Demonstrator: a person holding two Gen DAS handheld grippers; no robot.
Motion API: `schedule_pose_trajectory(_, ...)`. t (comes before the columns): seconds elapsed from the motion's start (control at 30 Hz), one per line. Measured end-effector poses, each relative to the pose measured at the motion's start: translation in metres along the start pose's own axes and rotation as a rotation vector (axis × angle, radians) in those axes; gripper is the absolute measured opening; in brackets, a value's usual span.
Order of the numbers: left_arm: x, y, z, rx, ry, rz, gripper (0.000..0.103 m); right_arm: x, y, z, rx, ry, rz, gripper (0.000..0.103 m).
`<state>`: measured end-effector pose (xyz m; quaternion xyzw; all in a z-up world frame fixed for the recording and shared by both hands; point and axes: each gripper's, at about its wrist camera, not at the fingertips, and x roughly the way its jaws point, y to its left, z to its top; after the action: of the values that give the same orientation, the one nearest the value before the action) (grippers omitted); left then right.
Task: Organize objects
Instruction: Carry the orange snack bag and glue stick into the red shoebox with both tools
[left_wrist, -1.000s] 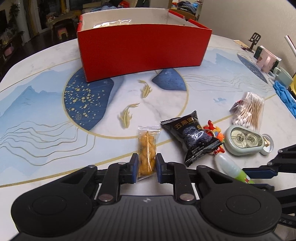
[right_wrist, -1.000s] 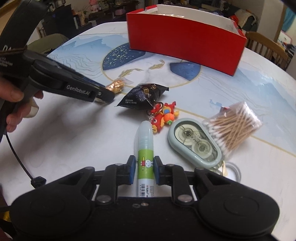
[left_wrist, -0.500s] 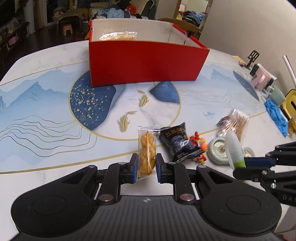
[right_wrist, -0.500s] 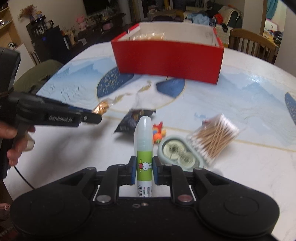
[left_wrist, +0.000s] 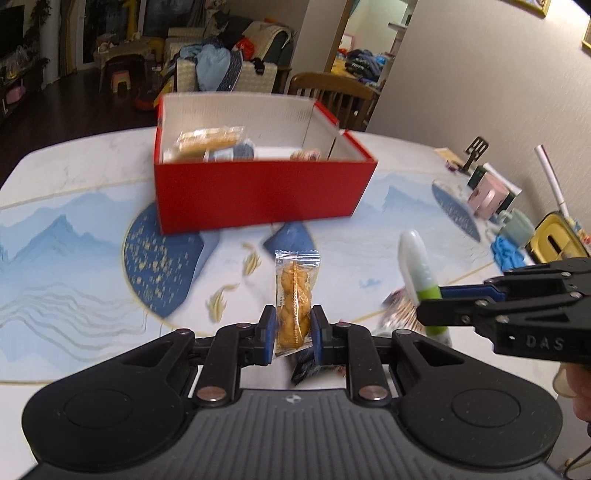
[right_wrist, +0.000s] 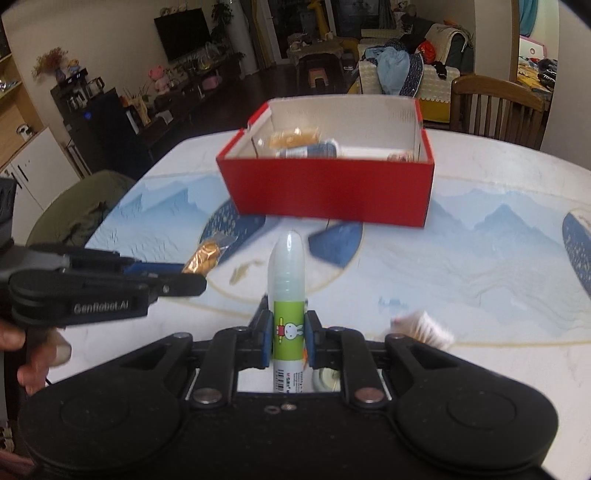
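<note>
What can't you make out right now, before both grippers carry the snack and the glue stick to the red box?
- Red box contents: blurred and partly hidden by its front wall in both views; only some packets show.
- Table items below the left gripper and right gripper: mostly hidden by the gripper bodies.
- Cotton swabs: blurred, partly hidden.
- Glue stick label text: too small.

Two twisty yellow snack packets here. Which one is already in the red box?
The snack packet lying at the back left of the red box. The other twist snack is outside it, pinched upright in the left gripper.
</note>
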<state>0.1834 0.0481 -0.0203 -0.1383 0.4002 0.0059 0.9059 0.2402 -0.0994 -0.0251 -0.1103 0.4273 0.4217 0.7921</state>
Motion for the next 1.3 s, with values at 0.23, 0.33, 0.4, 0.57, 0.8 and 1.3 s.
schedule_pose_trajectory(0.23,-0.004,-0.007,0.034,0.000,-0.038,-0.023,0.018,-0.004,-0.011,0.042,0.021,-0.035,-0.013,0.017)
schedule_pose_trajectory(0.33,-0.001,-0.008,0.048,0.008,-0.052,-0.022,0.018,-0.004,-0.017,0.060,0.022,-0.057,-0.016,0.017)
schedule_pose_trajectory(0.4,0.002,-0.009,0.057,0.015,-0.061,-0.015,0.018,-0.002,-0.021,0.072,0.014,-0.069,-0.022,0.017)
schedule_pose_trajectory(0.57,0.017,-0.011,0.081,0.039,-0.077,0.009,0.018,0.009,-0.027,0.103,-0.008,-0.097,-0.032,0.017)
schedule_pose_trajectory(0.8,0.038,-0.010,0.117,0.057,-0.082,0.044,0.018,0.026,-0.040,0.141,-0.017,-0.119,-0.020,0.017)
schedule_pose_trajectory(1.3,0.104,0.006,0.172,0.106,-0.029,0.139,0.018,0.087,-0.065,0.201,-0.021,-0.101,-0.052,0.017)
